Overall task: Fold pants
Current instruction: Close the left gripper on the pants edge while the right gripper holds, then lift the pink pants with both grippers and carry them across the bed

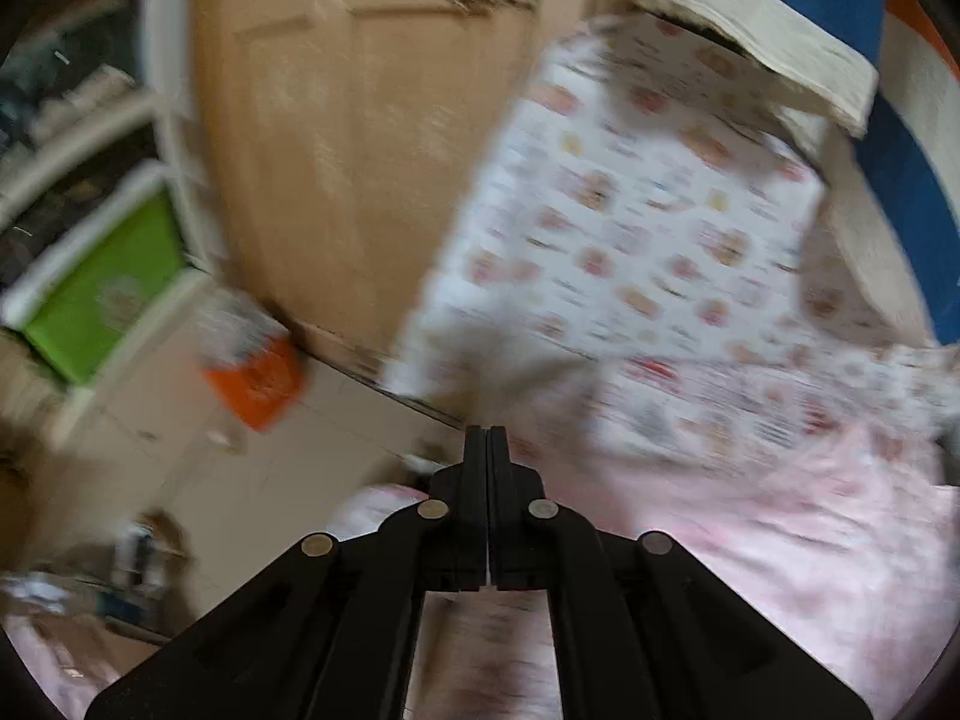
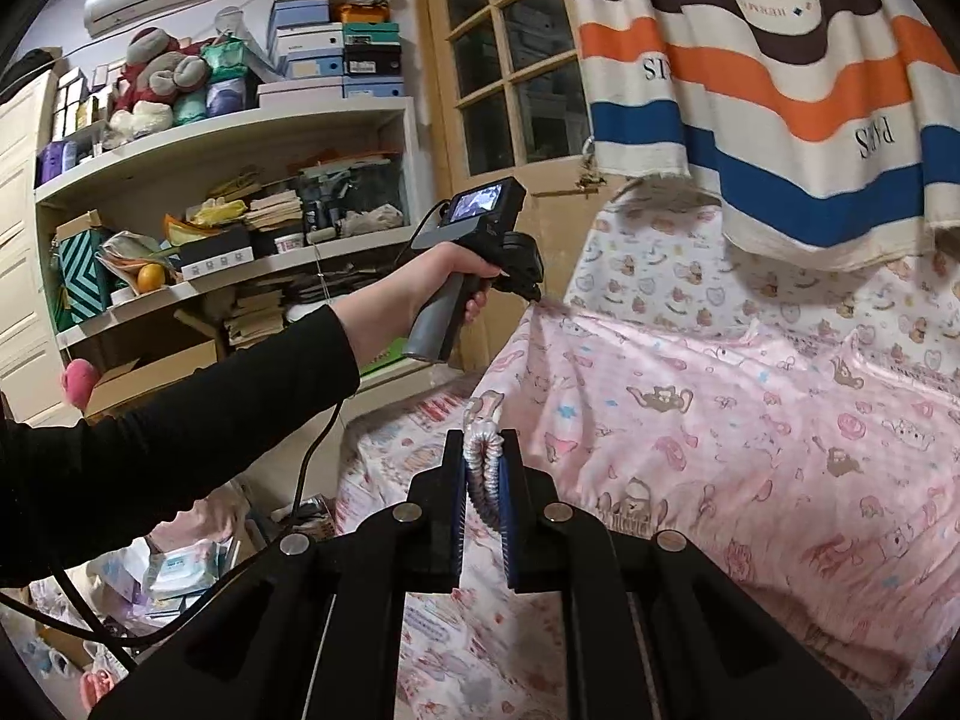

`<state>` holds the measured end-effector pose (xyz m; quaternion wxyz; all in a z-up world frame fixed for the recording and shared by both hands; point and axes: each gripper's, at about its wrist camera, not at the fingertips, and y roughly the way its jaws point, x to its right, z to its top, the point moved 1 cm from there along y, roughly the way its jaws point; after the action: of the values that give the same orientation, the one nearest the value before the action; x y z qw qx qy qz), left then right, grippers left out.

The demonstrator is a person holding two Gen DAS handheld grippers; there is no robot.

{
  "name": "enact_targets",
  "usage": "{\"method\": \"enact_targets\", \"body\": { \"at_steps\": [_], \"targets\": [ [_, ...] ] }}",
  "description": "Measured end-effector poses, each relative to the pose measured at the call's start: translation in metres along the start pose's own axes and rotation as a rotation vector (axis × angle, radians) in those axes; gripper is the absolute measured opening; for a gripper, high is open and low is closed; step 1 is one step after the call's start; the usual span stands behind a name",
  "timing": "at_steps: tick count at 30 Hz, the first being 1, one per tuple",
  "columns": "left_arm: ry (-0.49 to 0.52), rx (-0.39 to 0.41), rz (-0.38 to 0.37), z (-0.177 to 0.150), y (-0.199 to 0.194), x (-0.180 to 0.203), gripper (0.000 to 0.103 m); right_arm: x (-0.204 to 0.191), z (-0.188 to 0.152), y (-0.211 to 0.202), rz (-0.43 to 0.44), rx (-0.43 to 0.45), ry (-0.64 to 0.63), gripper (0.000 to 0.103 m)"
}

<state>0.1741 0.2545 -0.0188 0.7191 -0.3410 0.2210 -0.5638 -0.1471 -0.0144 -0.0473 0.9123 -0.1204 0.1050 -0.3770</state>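
Both grippers are clenched on the one pair of pink printed pants [image 2: 750, 420] spread over the bed [image 2: 660, 264]: the right gripper [image 2: 485, 450] pinches the gathered waistband near the bed's edge, and the left gripper [image 2: 534, 291], in a black-sleeved hand [image 2: 447, 273], pinches another edge lifted beside the wooden door [image 2: 498, 60], under one striped towel [image 2: 780, 90].

Pants [image 2: 750, 450]: pink, cartoon bears and teapots. Sheet [image 1: 630, 210]: white, small pastel prints. Hanging towel [image 2: 780, 96]: cream with brown, orange, blue waves. Sleeve [image 2: 180, 450]: black. Door [image 1: 360, 150]: tan wood.
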Motion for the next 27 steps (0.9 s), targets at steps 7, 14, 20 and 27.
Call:
{"method": "enact_targets", "body": {
  "at_steps": [7, 14, 20, 27],
  "targets": [
    [-0.065, -0.028, -0.153, 0.002, -0.014, -0.009, 0.0, 0.009, -0.002, -0.007, -0.06, 0.019, 0.0, 0.01],
    [-0.025, -0.122, -0.191, -0.017, 0.006, 0.02, 0.007, 0.018, -0.005, -0.013, -0.09, 0.011, 0.001, 0.01],
    [-0.102, -0.2, -0.255, -0.025, 0.026, 0.017, 0.032, 0.026, -0.011, -0.017, -0.118, 0.004, 0.02, 0.01],
    [-0.188, -0.254, -0.312, -0.032, 0.051, 0.006, 0.034, 0.035, -0.013, -0.021, -0.131, 0.003, 0.039, 0.01]
  ]
}}
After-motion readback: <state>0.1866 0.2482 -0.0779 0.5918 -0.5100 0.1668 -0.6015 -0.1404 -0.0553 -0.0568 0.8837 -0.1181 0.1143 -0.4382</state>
